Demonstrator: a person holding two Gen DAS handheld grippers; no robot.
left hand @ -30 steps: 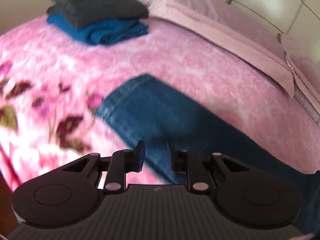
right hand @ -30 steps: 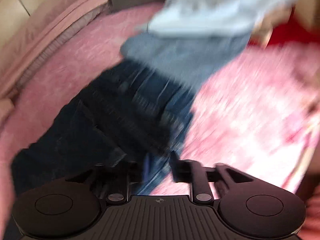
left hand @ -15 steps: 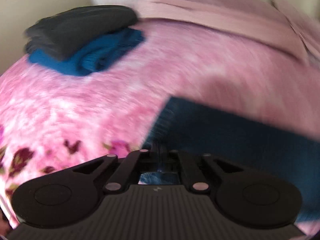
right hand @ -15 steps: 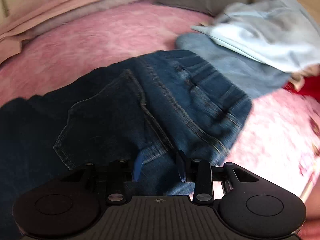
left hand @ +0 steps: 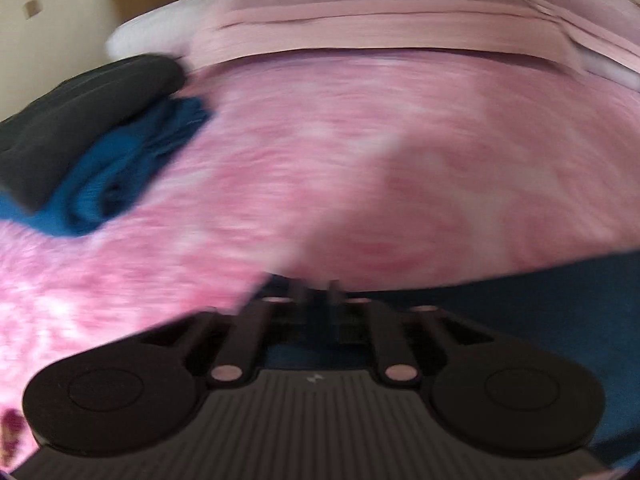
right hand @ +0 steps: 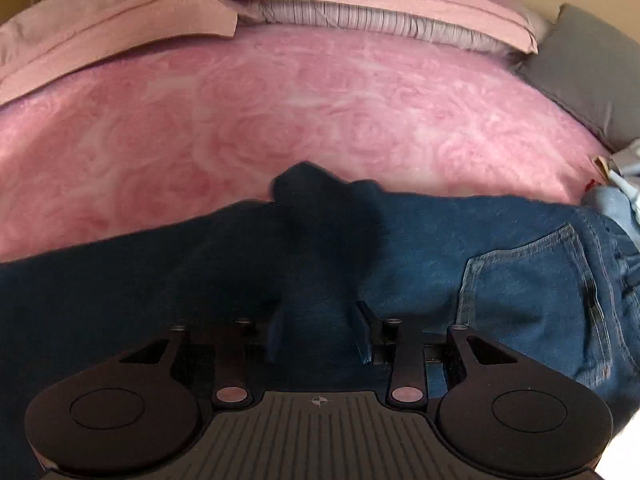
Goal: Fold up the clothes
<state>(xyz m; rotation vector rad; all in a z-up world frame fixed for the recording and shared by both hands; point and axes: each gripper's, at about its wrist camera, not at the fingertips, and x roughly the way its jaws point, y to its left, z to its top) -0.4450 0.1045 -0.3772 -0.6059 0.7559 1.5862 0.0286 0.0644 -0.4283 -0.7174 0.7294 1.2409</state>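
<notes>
Dark blue jeans (right hand: 520,288) lie flat across the pink blanket (right hand: 320,112), back pocket (right hand: 524,280) up at the right. My right gripper (right hand: 320,332) hovers low over the middle of the jeans, its fingers apart, with denim under the gap. A dark fold of denim (right hand: 320,208) bulges just ahead of it. In the blurred left wrist view, my left gripper (left hand: 316,292) is shut on the edge of the jeans (left hand: 520,320), which trail off to the lower right.
A folded stack sits at the left, a dark grey garment (left hand: 80,128) on a blue one (left hand: 120,184). Pink pillows (left hand: 360,12) line the far side. A grey cushion (right hand: 588,68) and a pale blue garment (right hand: 612,200) lie at the right.
My left gripper went from open to shut on the jeans' edge and has swung, so the folded stack slid left. The right gripper moved over the jeans' middle and stayed open.
</notes>
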